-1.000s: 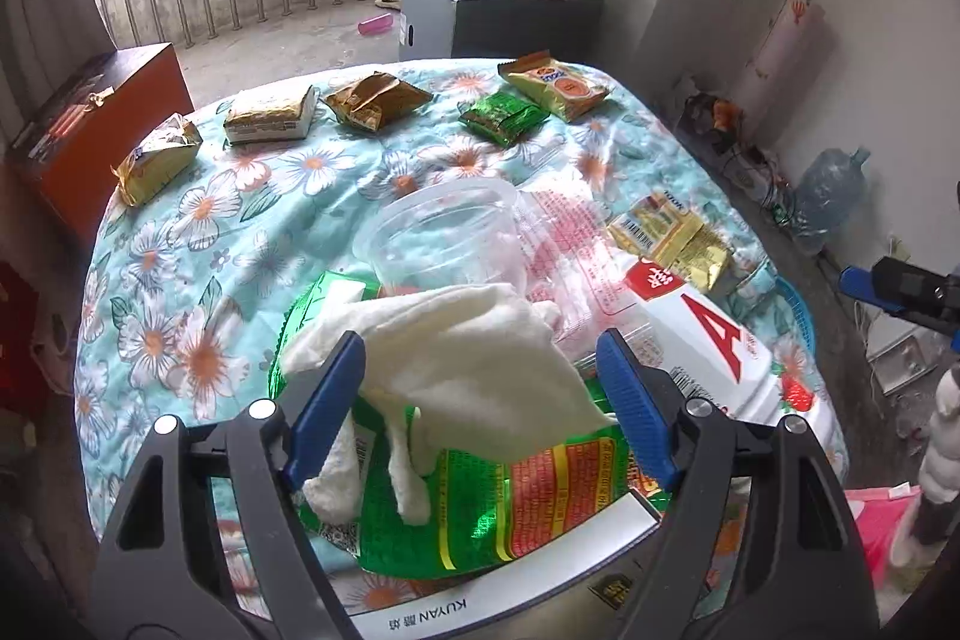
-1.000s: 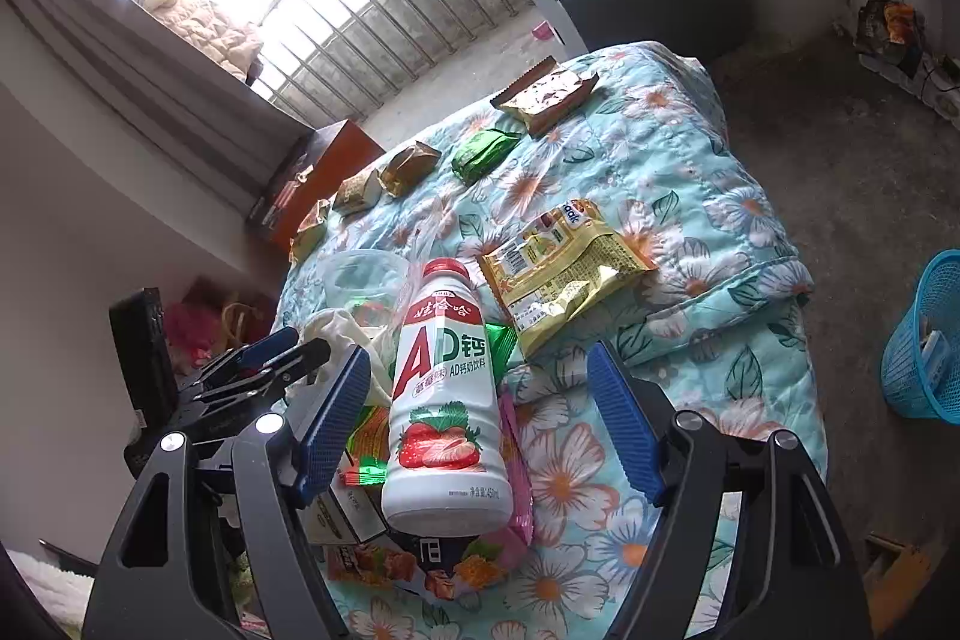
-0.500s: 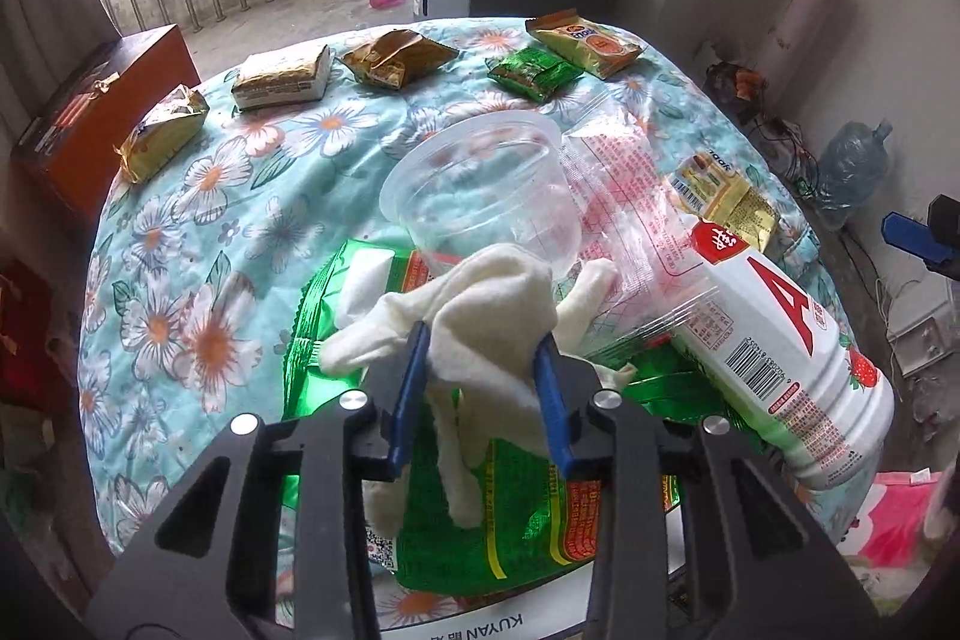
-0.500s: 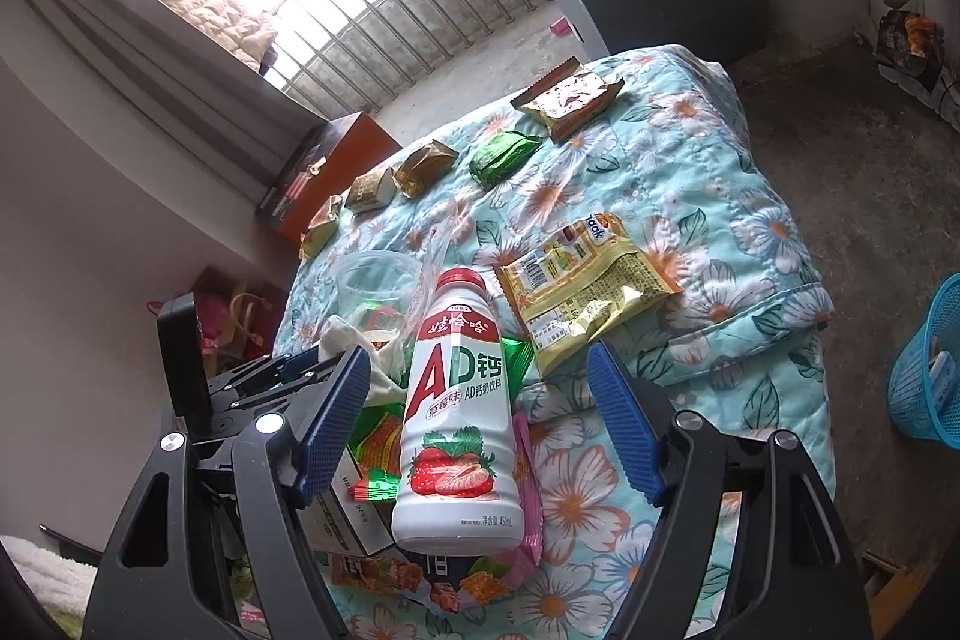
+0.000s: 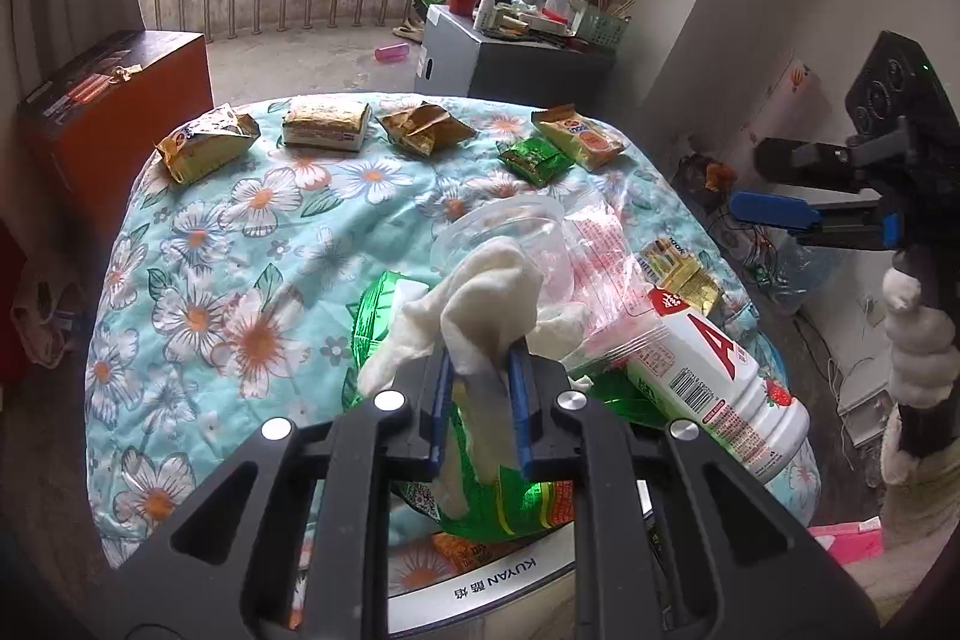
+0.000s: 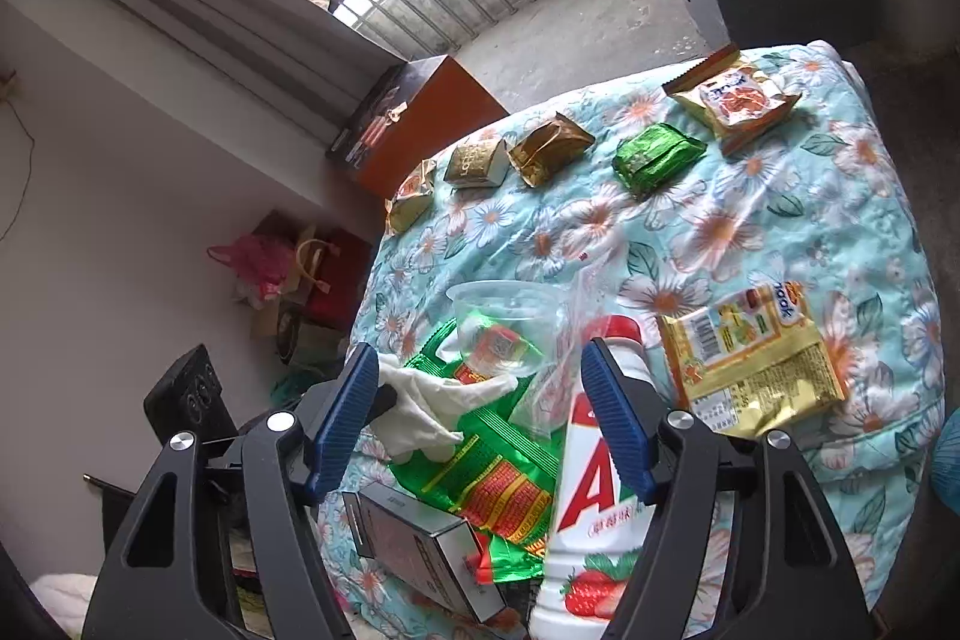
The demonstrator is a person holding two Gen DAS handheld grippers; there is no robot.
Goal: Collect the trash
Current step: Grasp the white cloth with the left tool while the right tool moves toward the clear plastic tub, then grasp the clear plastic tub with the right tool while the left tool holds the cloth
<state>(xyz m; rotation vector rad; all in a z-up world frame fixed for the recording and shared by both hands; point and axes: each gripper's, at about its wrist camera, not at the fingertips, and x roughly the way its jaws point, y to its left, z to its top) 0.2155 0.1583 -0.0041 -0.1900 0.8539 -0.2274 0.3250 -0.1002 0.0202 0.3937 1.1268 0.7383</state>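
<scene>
My left gripper [image 5: 478, 376] is shut on a crumpled white tissue [image 5: 480, 298] and holds it just above a green snack wrapper [image 5: 510, 490]. The tissue also shows in the right wrist view [image 6: 426, 406]. My right gripper [image 6: 480, 400] is open and empty, hovering over the clear plastic cup [image 6: 504, 322], a clear plastic bag [image 6: 564, 340] and the white AD bottle [image 6: 594, 496] lying on its side. The bottle [image 5: 714, 382] and the cup [image 5: 504, 232] also show in the left wrist view.
A floral quilt [image 5: 240, 244] covers the round table. Several snack packets [image 5: 324, 123] line its far edge, and a yellow packet [image 6: 750, 358] lies at the right. A white box [image 6: 420, 538] lies near me. An orange cabinet [image 5: 114, 99] and a grey cabinet [image 5: 510, 57] stand beyond.
My left gripper closed on the tissue and lifted it a little. My right gripper moved forward and lower over the bottle and cup, still open.
</scene>
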